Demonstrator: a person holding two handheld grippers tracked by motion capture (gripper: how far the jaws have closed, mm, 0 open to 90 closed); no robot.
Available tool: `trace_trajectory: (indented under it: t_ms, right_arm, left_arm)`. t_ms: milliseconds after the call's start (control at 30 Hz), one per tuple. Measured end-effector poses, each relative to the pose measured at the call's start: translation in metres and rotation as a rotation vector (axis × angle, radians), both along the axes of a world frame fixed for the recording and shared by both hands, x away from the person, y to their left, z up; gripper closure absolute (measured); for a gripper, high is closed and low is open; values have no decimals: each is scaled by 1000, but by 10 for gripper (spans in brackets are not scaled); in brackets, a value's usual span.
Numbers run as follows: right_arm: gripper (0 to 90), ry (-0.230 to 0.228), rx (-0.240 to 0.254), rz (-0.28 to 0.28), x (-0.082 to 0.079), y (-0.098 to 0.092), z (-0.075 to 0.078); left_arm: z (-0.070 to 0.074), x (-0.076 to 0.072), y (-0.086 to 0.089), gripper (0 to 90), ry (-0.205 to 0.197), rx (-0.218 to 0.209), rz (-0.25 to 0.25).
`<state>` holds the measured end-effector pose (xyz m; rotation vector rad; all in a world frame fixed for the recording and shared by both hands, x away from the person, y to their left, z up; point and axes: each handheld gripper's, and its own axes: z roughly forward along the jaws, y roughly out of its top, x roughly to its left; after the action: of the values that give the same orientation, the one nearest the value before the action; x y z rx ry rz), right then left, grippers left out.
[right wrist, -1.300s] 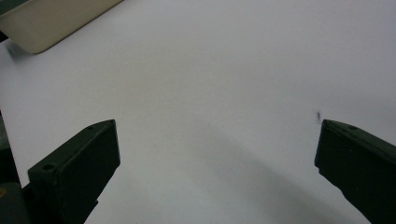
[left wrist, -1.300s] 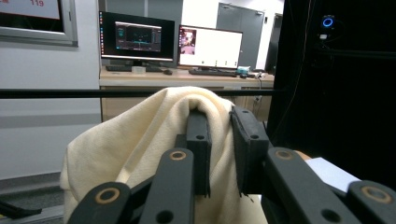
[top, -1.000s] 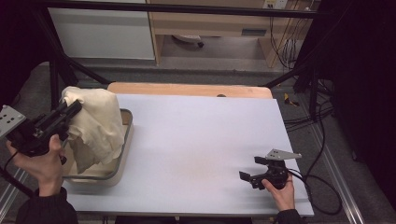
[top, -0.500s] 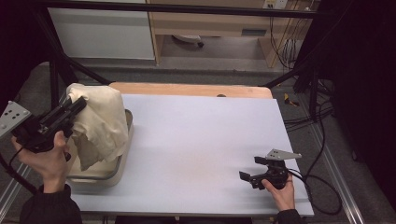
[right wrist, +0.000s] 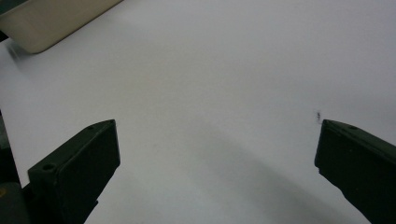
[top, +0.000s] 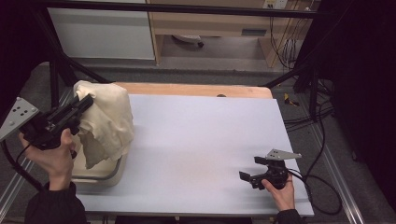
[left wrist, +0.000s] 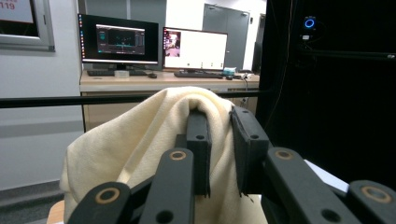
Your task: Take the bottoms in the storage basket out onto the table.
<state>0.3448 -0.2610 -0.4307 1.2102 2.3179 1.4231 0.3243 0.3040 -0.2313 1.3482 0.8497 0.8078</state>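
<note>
L tool (top: 84,103) pinching cream cloth (top: 109,123) — hangs vertical over tub (top: 100,176); R tool (top: 252,169) spread.

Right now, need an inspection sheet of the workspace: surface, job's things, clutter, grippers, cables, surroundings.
Surface: white tabletop, bare across its middle; wooden strip along the far edge.
Job's things: cream cloth lifted and draping over a beige tray at the table's left.
Clutter: nothing seen.
Grippers: left gripper shut on a fold of the cloth; right gripper open, holding nothing, low over the table's right front.
Cables: black cable trails from the right gripper off the table's right edge; more cables on the floor beyond.
Surroundings: dark frame bars, a desk with monitors behind.
</note>
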Motion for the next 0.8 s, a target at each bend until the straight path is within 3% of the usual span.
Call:
trace_trajectory:
  t_ms: [800]
  right_arm:
    - [5, -3, 1, -2, 0, 0, 0]
  left_arm:
    - [4, 9, -35, 783, -1, 17, -65]
